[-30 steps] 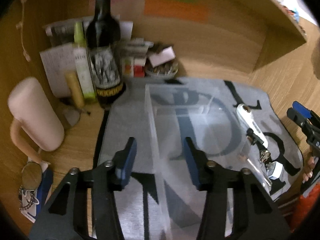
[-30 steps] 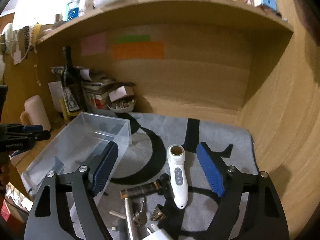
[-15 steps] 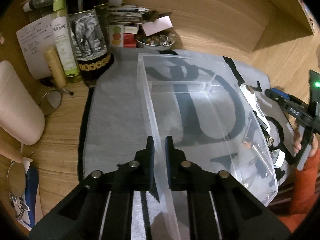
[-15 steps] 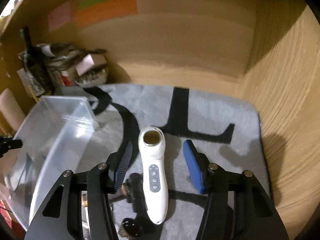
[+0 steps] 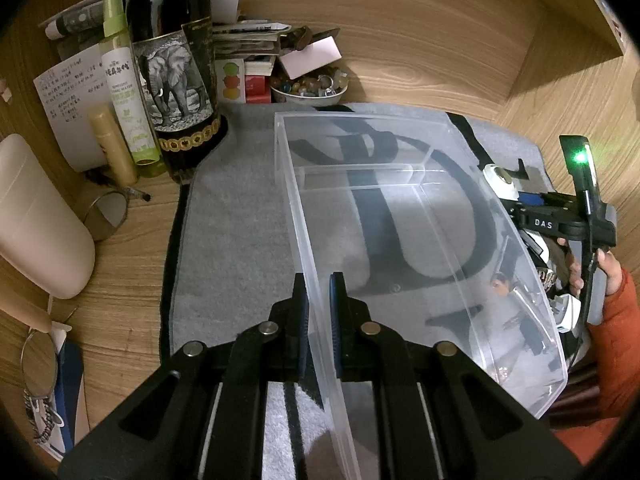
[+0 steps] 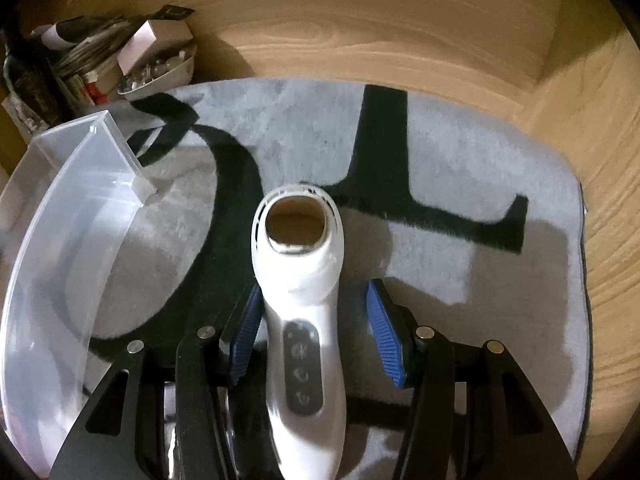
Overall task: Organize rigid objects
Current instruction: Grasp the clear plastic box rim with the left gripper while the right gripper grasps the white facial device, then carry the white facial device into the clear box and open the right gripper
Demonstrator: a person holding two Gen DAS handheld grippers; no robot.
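Observation:
A clear plastic bin stands on a grey mat with black letters; it also shows in the right wrist view. My left gripper is shut on the bin's near left wall. A white handheld device with a round head and three buttons lies on the mat right of the bin. My right gripper is open and straddles its body: the left pad touches it, the right pad stands apart. The device's head also shows past the bin in the left wrist view. Small items lie behind the bin's right wall.
A dark wine bottle, a green spray bottle, a bowl of beads, boxes and papers crowd the back left corner. A pink cylinder and a small mirror sit at left. Wooden walls enclose the back and right.
My left gripper went from open around the bin wall to shut on it. My right gripper came down over the white device and its jaws narrowed around it.

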